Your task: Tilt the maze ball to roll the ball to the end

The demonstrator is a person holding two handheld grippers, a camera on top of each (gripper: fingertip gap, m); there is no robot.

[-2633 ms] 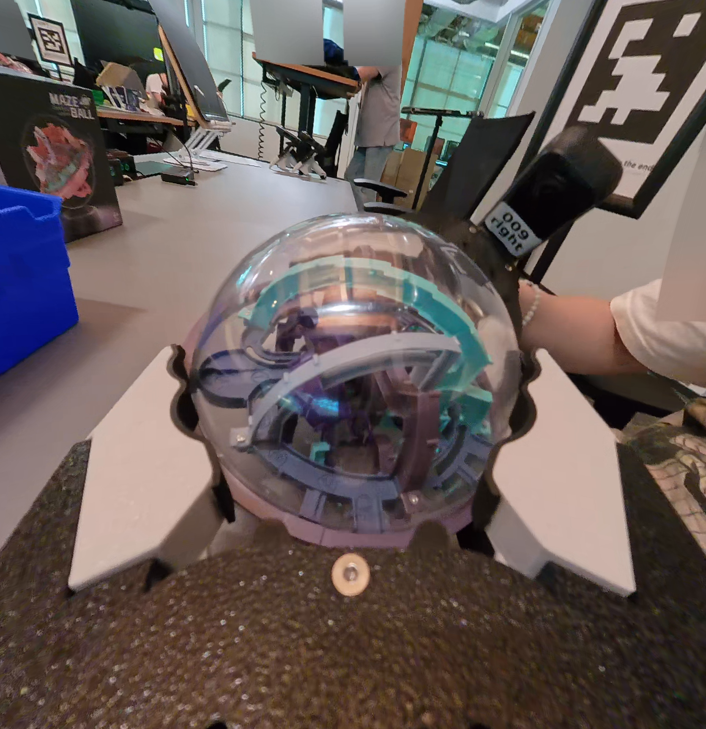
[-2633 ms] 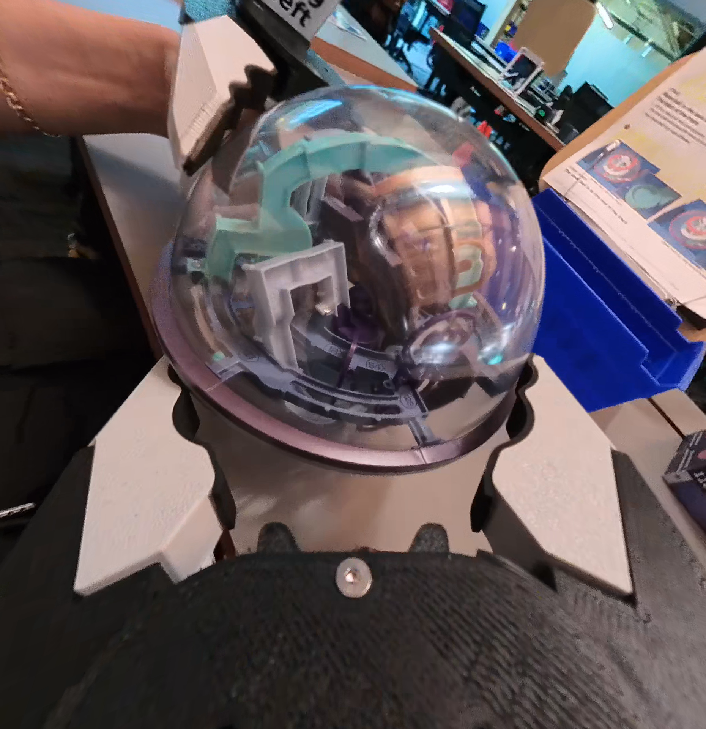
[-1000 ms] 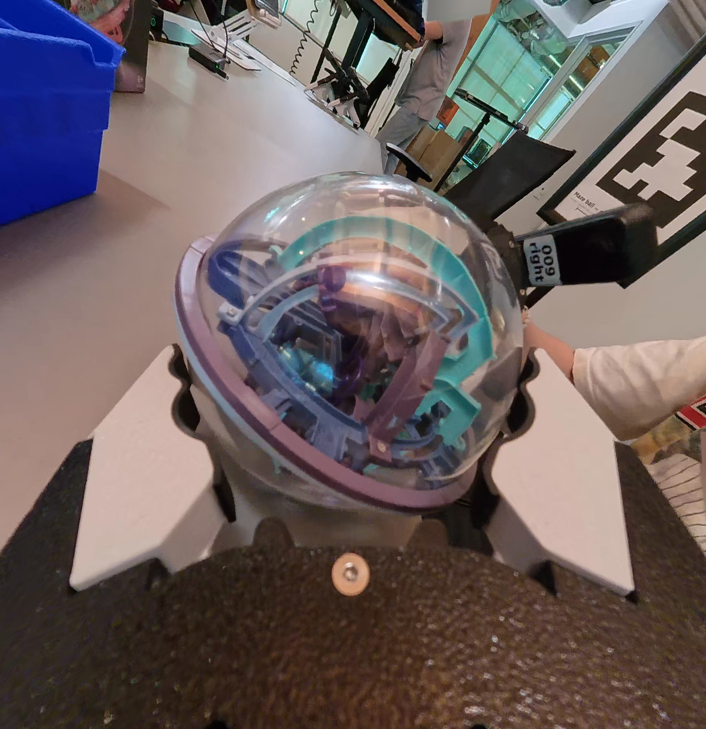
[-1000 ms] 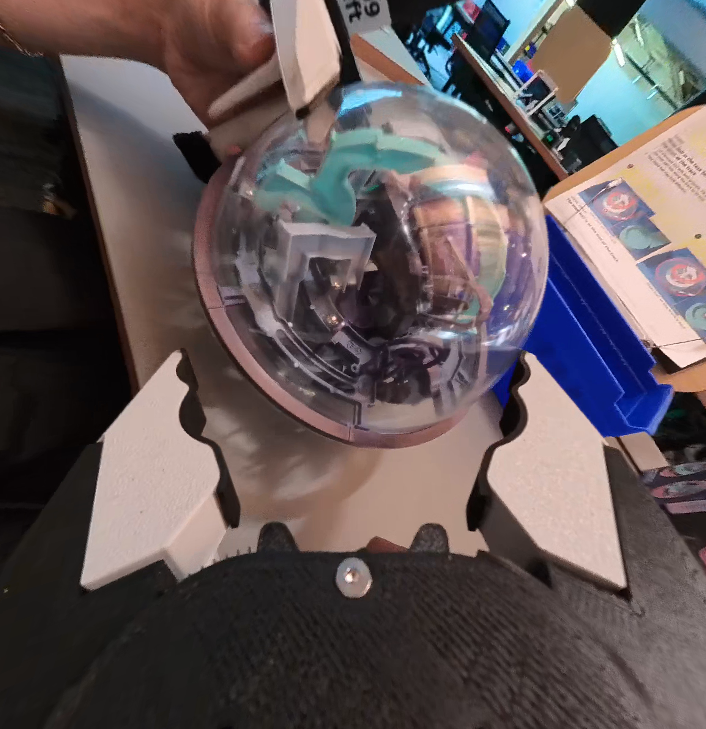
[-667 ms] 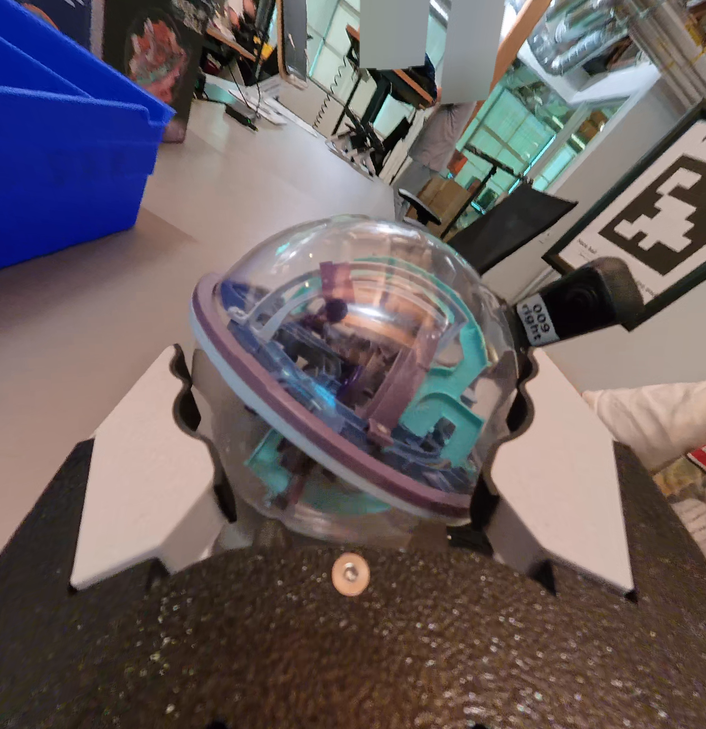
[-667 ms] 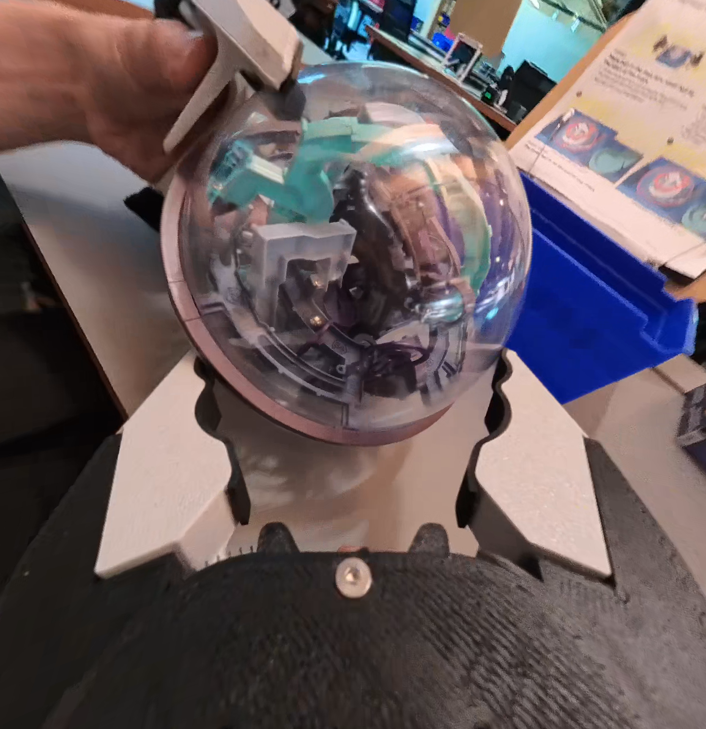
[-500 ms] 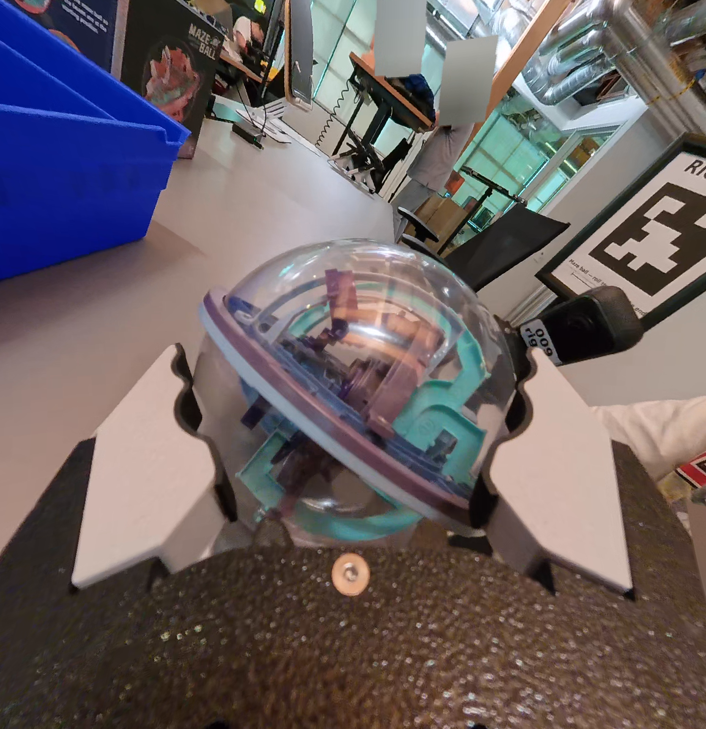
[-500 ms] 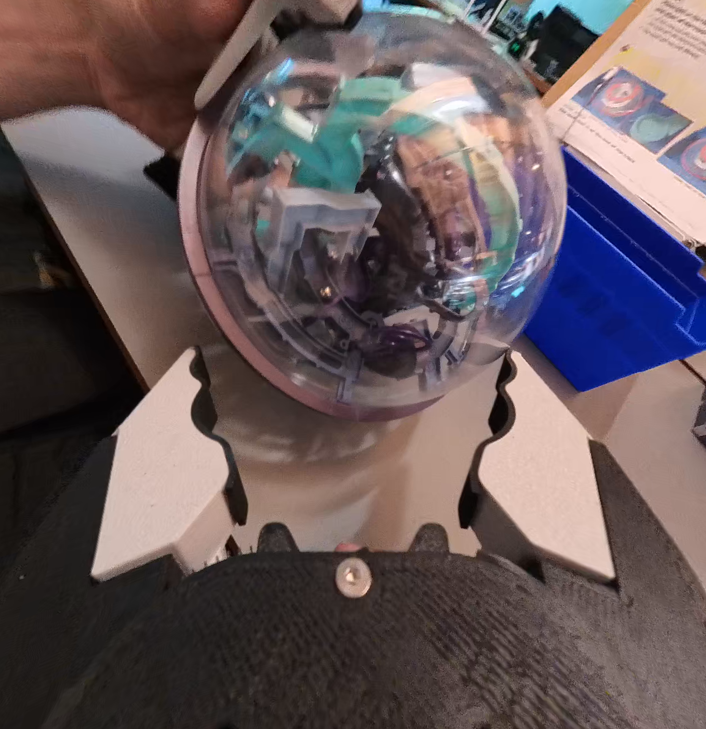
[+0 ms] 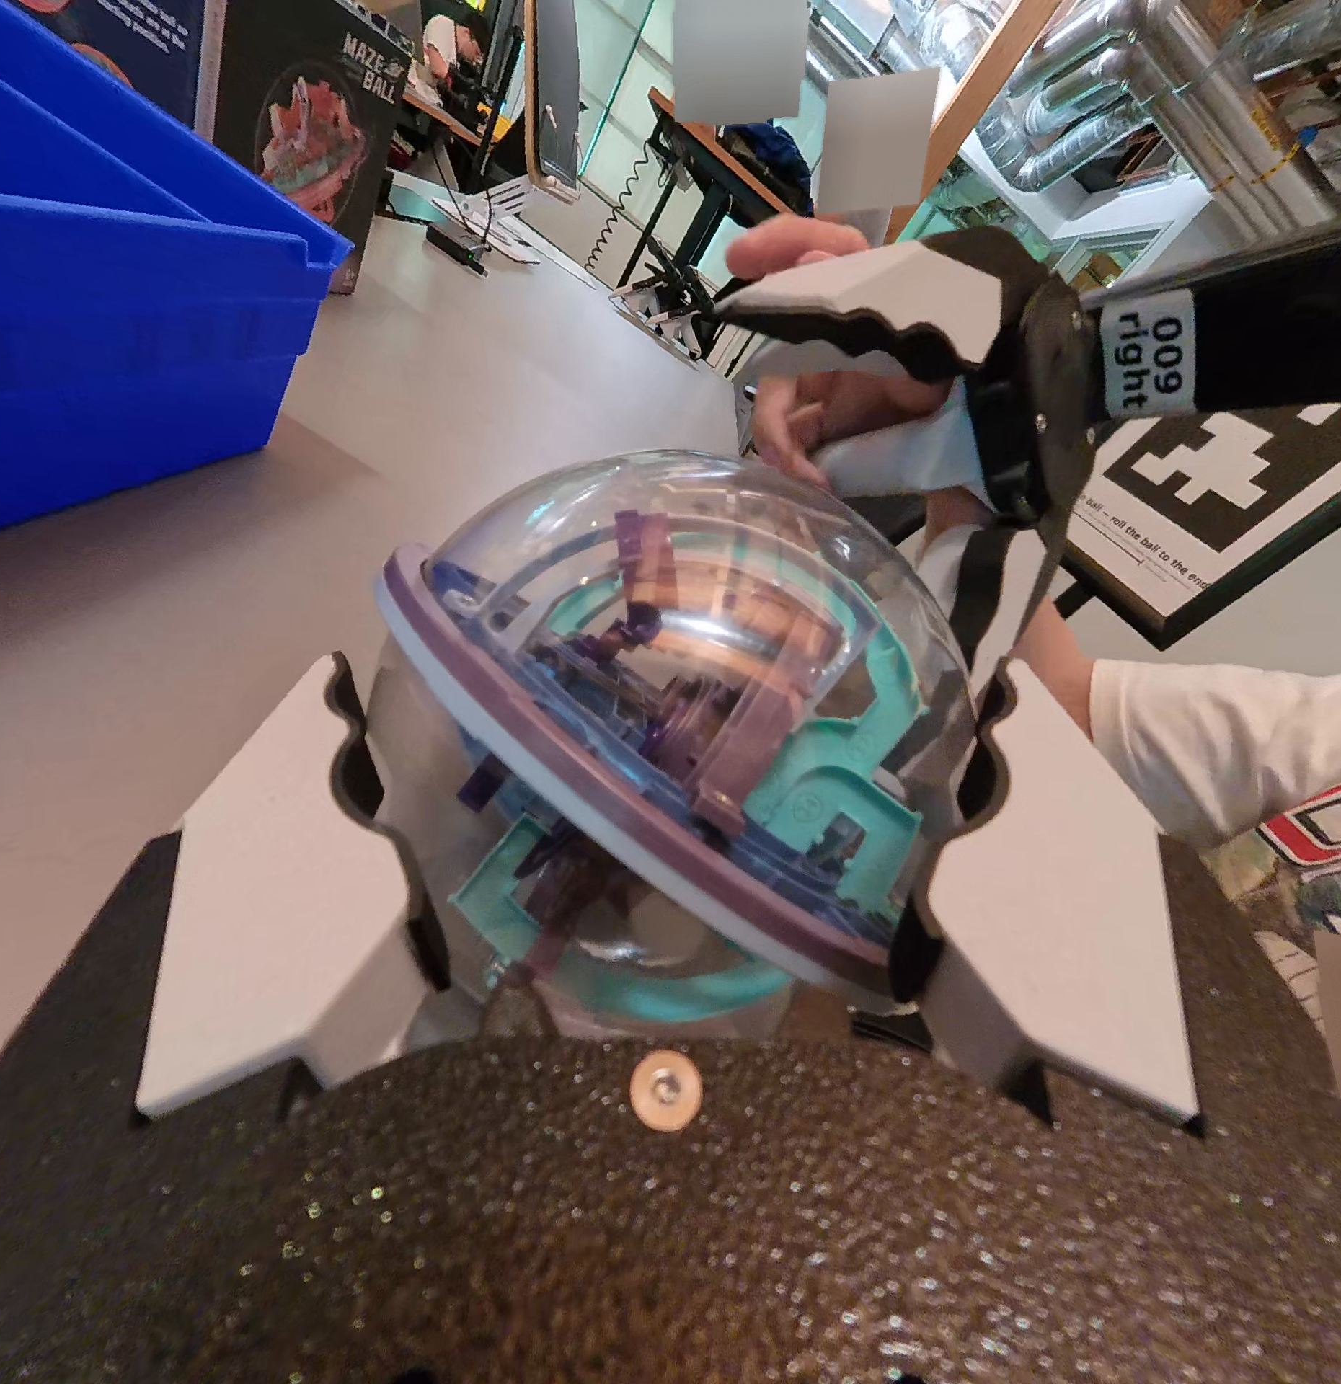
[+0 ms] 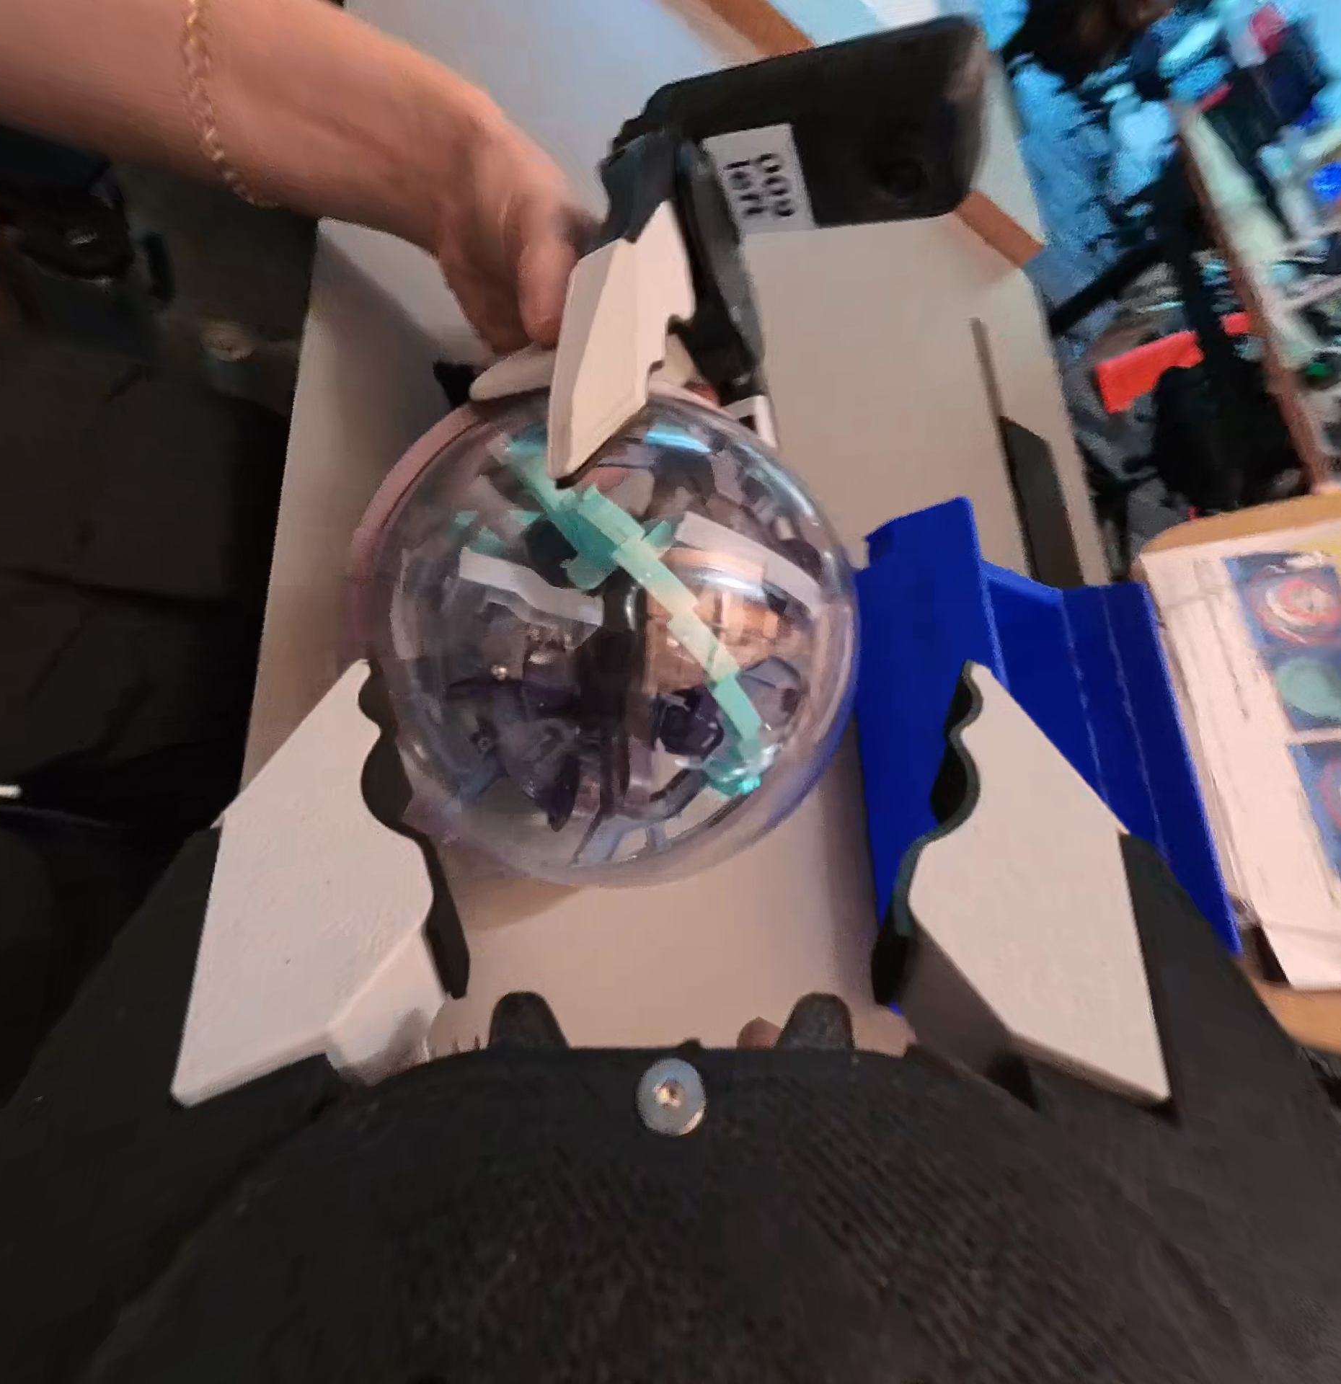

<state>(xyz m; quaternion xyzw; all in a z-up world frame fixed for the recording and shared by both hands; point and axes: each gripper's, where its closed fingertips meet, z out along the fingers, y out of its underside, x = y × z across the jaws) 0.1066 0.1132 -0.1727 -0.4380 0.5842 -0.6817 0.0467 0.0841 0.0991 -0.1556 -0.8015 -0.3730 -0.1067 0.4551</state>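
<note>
2 hand-held grippers here: my left point(image 9: 671, 749) clamped on maze ball point(image 9: 675, 719), held tilted above counter point(image 9: 166, 614); my right point(image 10: 667, 749) spread wide, clear of ball. Tilt slowly, small corrections; inner ball not spotted.

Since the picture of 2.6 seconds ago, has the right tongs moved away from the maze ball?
Yes. The right tongs now hang open above the maze ball, lifted off it.

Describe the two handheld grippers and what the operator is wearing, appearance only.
Both grippers share one design: two flat white wedge-shaped fingers with wavy black rubber pads on the inner edges, a speckled black textured body with a silver screw, and a black camera housing bearing a white sticker. The left gripper and right gripper look alike. The operator wears a thin gold chain bracelet and a white sleeve.
</note>
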